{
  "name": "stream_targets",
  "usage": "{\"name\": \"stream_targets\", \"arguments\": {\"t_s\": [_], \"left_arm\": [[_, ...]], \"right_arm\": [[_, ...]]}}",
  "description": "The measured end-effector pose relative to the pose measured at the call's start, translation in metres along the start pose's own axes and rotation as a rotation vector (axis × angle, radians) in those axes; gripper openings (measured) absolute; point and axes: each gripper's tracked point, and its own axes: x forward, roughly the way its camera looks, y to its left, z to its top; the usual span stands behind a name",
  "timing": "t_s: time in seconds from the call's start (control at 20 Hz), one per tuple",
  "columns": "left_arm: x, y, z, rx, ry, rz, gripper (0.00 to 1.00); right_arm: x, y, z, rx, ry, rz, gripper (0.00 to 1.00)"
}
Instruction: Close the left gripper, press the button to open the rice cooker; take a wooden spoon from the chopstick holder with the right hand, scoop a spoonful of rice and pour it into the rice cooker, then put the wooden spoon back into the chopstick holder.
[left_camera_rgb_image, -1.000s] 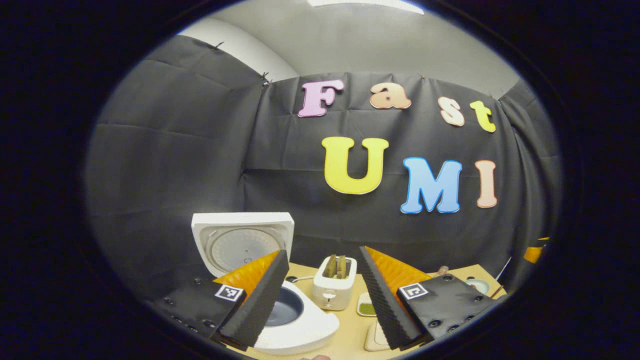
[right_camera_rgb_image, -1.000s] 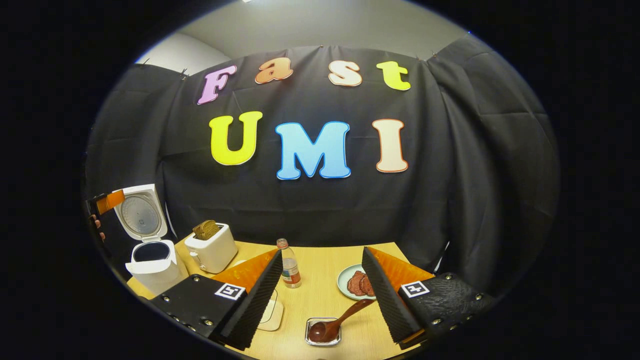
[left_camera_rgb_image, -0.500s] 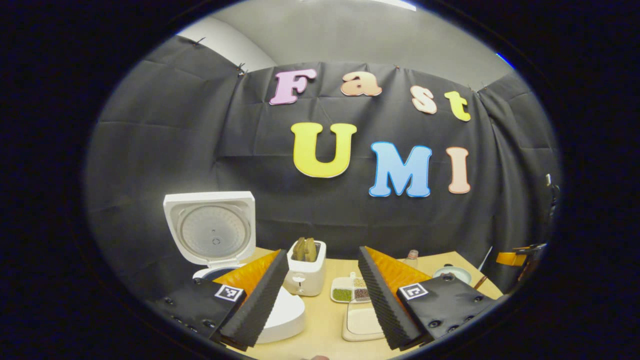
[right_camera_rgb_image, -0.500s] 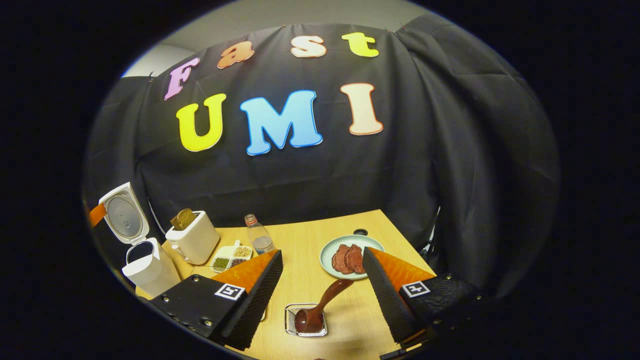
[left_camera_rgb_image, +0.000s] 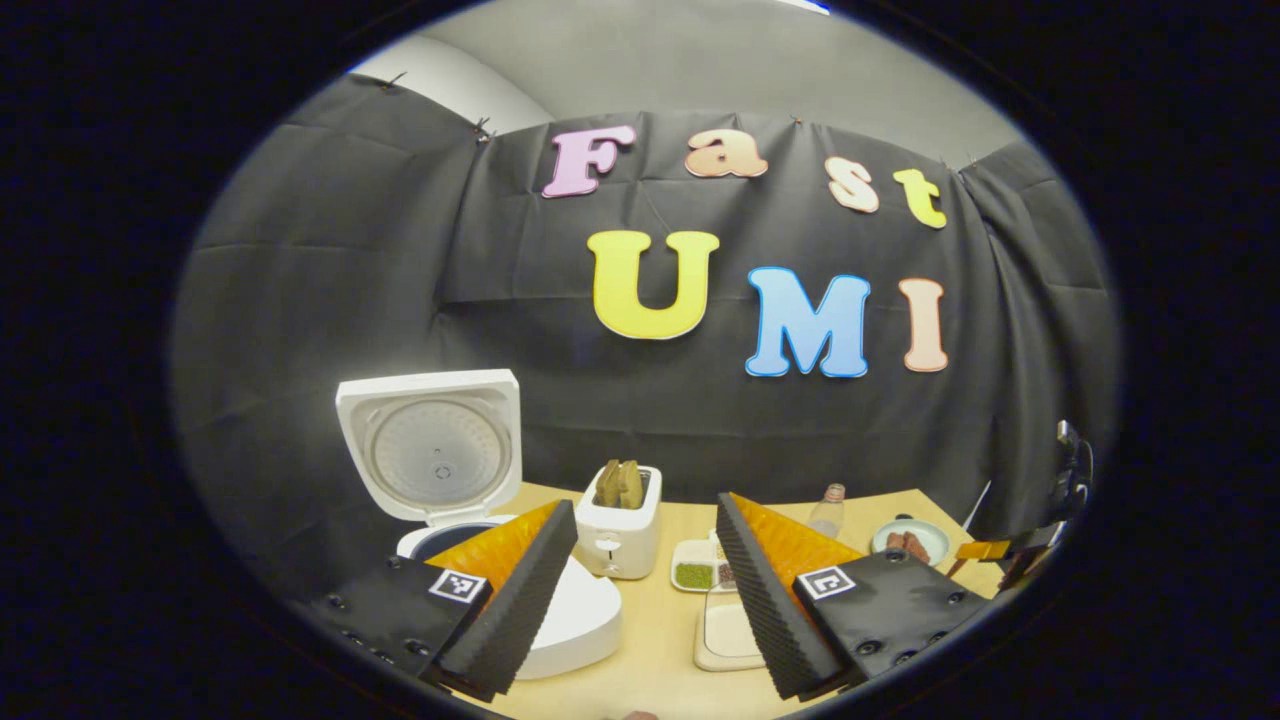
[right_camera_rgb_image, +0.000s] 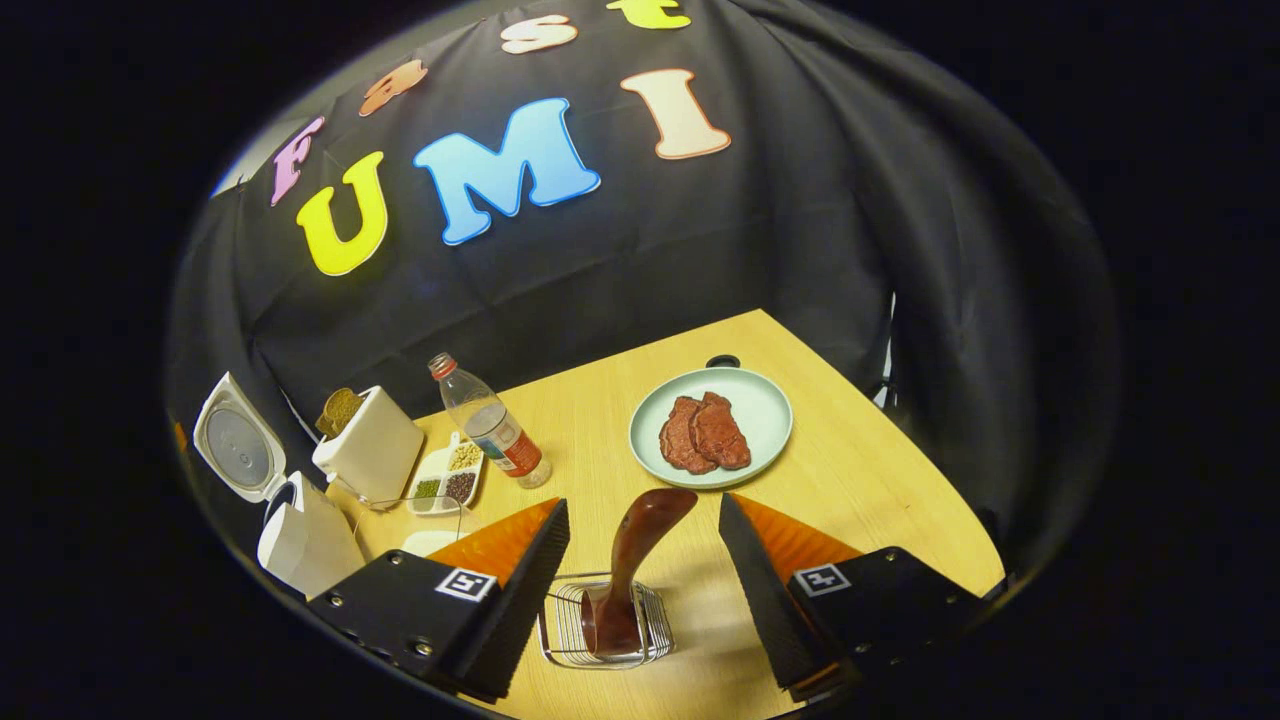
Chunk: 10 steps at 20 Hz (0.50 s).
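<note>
In the left gripper view the left gripper (left_camera_rgb_image: 645, 580) hangs above the near edge of the table (left_camera_rgb_image: 655, 660) with its fingers wide apart and nothing between them; the rice cooker (left_camera_rgb_image: 470, 520) stands at the left with its lid raised upright, the toaster (left_camera_rgb_image: 622, 530) just to its right, a divided dish of grains (left_camera_rgb_image: 695, 573) beyond the gap.

In the right gripper view the right gripper (right_camera_rgb_image: 640, 590) is spread wide, straddling the wooden spoon (right_camera_rgb_image: 632, 560); the spoon stands tilted in the wire chopstick holder (right_camera_rgb_image: 600, 625), neither finger touching it; the plate of meat (right_camera_rgb_image: 712, 428) lies farther off, a bottle (right_camera_rgb_image: 488, 420) to its left, and the open rice cooker at the far left.
</note>
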Motion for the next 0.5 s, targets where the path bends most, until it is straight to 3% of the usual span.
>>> {"name": "stream_targets", "arguments": {"t_s": [0.05,0.15,0.2,0.3,0.4,0.45,0.5], "left_arm": [[0.000,0.002,-0.002,0.003,0.005,0.005,0.98],[0.000,0.005,-0.003,0.006,0.012,0.011,0.97],[0.000,0.004,-0.002,0.002,0.010,0.006,0.98],[0.001,0.003,-0.001,0.003,0.004,0.011,0.98],[0.002,0.004,-0.002,0.017,0.006,0.018,0.99],[0.001,0.002,-0.003,0.017,0.009,0.015,0.99],[0.001,-0.001,-0.006,0.015,0.015,0.011,0.97]], "right_arm": [[0.007,0.001,-0.004,0.011,0.012,0.016,0.87],[0.020,0.004,-0.013,0.027,0.037,0.055,0.86],[0.024,0.007,-0.015,0.030,0.044,0.075,0.80],[0.030,0.012,-0.012,0.020,0.036,0.100,0.80],[0.026,0.015,-0.002,0.022,0.013,0.085,0.61],[0.023,0.012,0.000,0.035,0.004,0.089,0.39],[0.023,0.015,-0.001,0.046,-0.001,0.107,0.33]]}}
